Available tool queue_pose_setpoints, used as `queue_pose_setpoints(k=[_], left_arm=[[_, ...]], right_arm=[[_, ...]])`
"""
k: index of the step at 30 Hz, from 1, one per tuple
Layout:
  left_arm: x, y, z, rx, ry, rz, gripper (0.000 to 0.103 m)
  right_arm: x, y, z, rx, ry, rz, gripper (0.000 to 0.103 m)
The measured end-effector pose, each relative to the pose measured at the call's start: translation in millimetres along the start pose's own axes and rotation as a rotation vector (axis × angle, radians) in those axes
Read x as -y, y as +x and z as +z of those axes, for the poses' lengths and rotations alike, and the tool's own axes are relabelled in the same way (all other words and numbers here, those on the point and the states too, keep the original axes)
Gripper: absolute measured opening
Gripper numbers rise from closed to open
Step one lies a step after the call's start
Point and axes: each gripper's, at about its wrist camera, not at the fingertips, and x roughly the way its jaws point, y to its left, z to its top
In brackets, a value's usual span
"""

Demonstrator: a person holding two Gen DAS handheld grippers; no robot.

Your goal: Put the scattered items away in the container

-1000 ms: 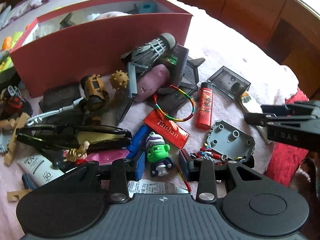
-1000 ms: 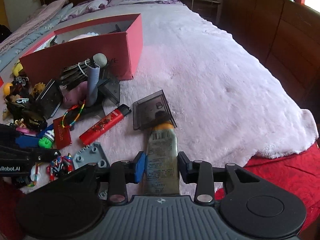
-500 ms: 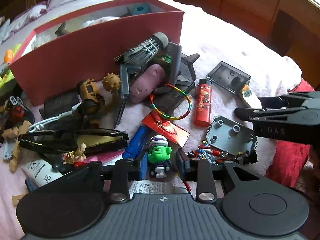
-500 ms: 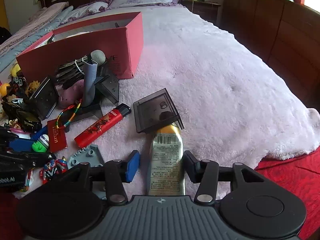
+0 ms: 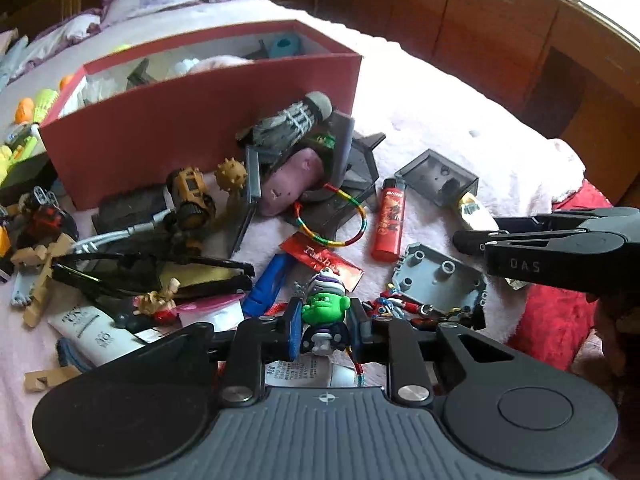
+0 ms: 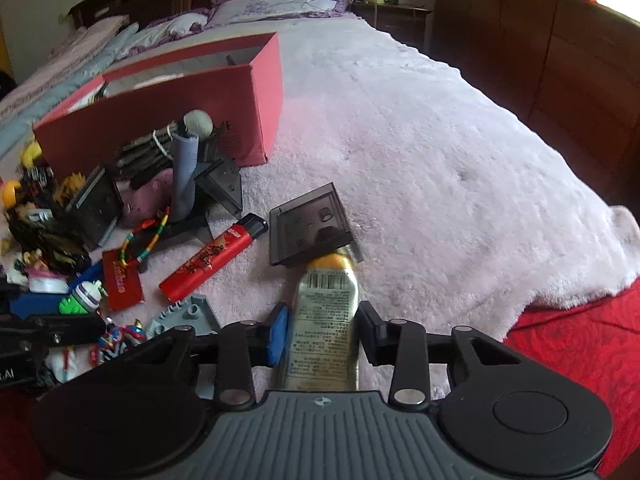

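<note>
A small green-headed toy figure (image 5: 325, 309) stands between the jaws of my left gripper (image 5: 325, 326). The jaws are closing and the pads touch its sides. In the right wrist view a silver-and-yellow tube (image 6: 325, 312) lies lengthwise on the pink blanket between the jaws of my right gripper (image 6: 323, 330), which are closing against its sides. The red open box (image 5: 200, 120) stands behind the heap of scattered items, with several things inside. From the left wrist view the right gripper (image 5: 476, 240) shows at the right, over the tube's end.
Around the figure lie a red lighter (image 5: 389, 220), a red packet (image 5: 324, 260), a rainbow bracelet (image 5: 332, 216), a grey brick plate (image 5: 436, 276), sunglasses (image 5: 152, 268) and a white tube (image 5: 92, 328). A dark clear case (image 6: 310, 224) lies over the tube's cap. A wooden wardrobe borders the bed at the right.
The left jaws have narrowed around the green figure. The right jaws widened beside the tube half a second ago and have come back in against it. Both hands barely shifted.
</note>
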Motion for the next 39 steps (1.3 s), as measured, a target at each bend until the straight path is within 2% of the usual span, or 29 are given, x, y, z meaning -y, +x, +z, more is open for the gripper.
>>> queue_pose_setpoints(k=[5,10,11,12,16,21,23,26,39], left_arm=[[-4.6,-12.1,0.9,0.021,-0.028,-0.010,0.025],[-10.5,-17.5,1.9,0.028,-0.056,-0.011,0.025],[-11.6,-18.7,2.2,0.031,-0.060,-0.011,0.025],[-12.6,-19.8,2.6,0.034,-0.063,-0.012,0.025],[-13.9,-21.9,3.4,0.041,-0.062,-0.009,0.025],[-15.1,-19.9,2.7,0.034,-0.065,-0.005,0.025],[-15.4,-19.0,2.3,0.032,-0.064,0.004,0.025],[-16.1,-19.0,2.0,0.026,-0.066,0.004,0.025],[-29.7,-43.2,16.5,0.096,-0.096,0.016,0.025]], right_arm=[[16.5,-14.2,3.2,0.013,0.125,0.094,0.038],[20.7,-27.9,6.9,0.038,0.149,0.105,0.032],[20.2,-30.3,7.6,0.044,0.147,0.107,0.005],[19.5,-30.9,7.7,0.040,0.142,0.106,0.009],[16.6,-26.9,6.7,-0.003,0.118,0.084,0.007],[8.8,-14.2,2.3,-0.058,0.071,0.078,0.017],[5.6,-9.7,0.4,-0.074,0.053,0.079,0.017],[2.5,-9.1,-1.4,-0.071,0.034,0.068,0.008],[5.8,-57.4,23.4,0.052,0.090,0.209,0.008]])
